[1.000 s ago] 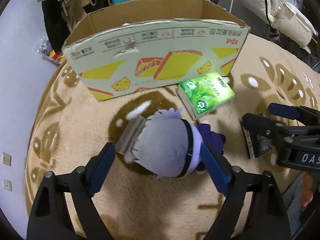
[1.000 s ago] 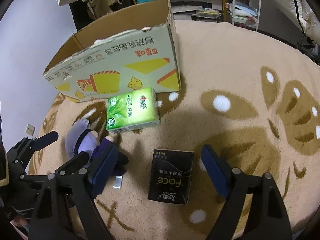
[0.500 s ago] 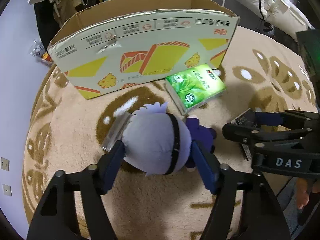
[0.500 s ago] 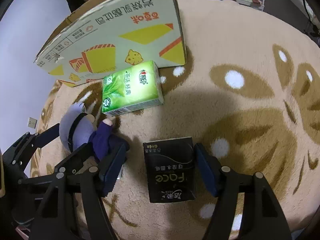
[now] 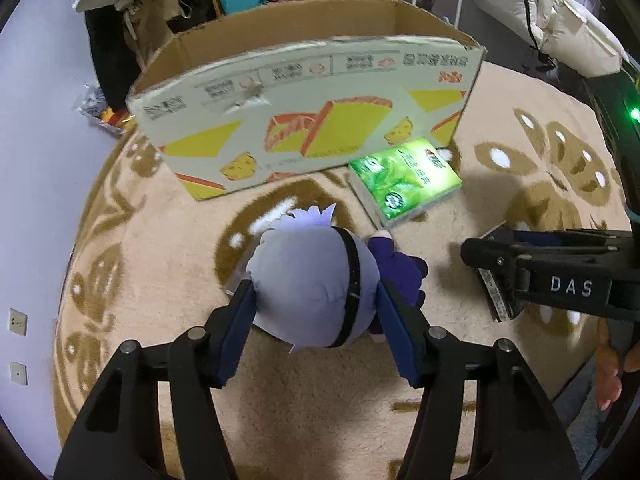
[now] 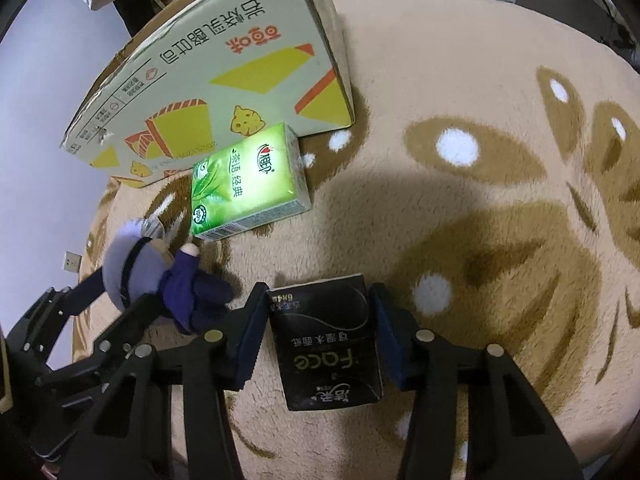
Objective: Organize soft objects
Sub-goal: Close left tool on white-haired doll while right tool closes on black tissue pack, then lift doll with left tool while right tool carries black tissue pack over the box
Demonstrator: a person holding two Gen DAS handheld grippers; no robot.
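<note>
A plush doll (image 5: 312, 264) with a lilac head, black headband and purple body lies on the beige rug (image 5: 160, 240). My left gripper (image 5: 316, 292) has its jaws closing on the doll's head, both blue pads pressed against its sides. The right wrist view shows the same doll (image 6: 136, 264) at the left. My right gripper (image 6: 320, 300) is shut on a black tissue pack (image 6: 328, 340) that lies flat on the rug. A green tissue pack (image 5: 404, 180) rests against the front wall of an open cardboard box (image 5: 312, 120).
The box (image 6: 220, 72) stands at the rug's far side with its top open. Behind it are shelves, bags and bedding. A crinkled clear wrapper (image 5: 236, 280) lies under the doll. A person's hand (image 5: 612, 372) shows at the right edge. Wall sockets (image 5: 18, 322) are at left.
Both grippers' jaws have narrowed. The left pads now press the doll's head, and the right pads have come in against the black tissue pack. The right gripper sank a little.
</note>
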